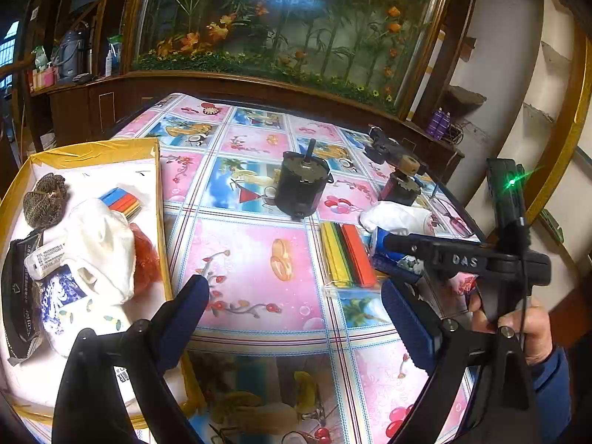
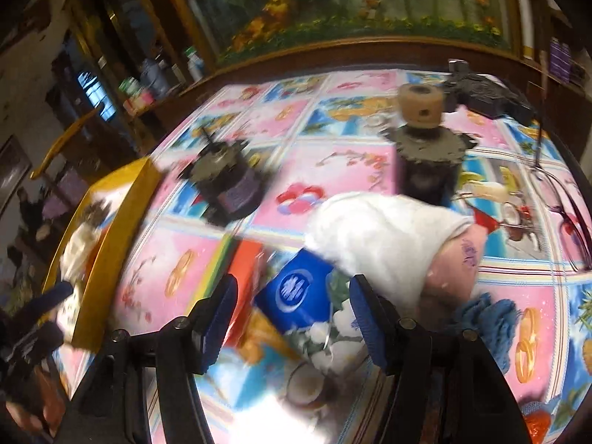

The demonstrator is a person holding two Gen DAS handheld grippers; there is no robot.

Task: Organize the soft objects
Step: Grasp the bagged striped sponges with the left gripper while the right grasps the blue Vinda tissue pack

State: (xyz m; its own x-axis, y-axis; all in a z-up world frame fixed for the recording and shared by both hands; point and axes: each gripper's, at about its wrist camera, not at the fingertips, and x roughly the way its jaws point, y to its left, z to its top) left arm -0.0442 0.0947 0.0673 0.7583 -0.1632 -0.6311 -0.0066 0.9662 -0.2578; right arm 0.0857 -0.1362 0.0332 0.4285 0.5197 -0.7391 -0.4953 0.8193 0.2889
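Tablecloth [image 1: 255, 259] | left gripper [image 1: 296, 318] agape | right gripper [image 2: 292, 314] seemingly agape, blurred

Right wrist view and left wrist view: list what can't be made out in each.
- Right wrist view: motion blur smears the blue packet between the open right gripper fingers; its print is unreadable.
- Right wrist view: the white cloth hides what lies under it.
- Left wrist view: the right gripper covers the packet.
- Left wrist view: the open left gripper fingers and the frame edge cut off the yellow box and its contents.
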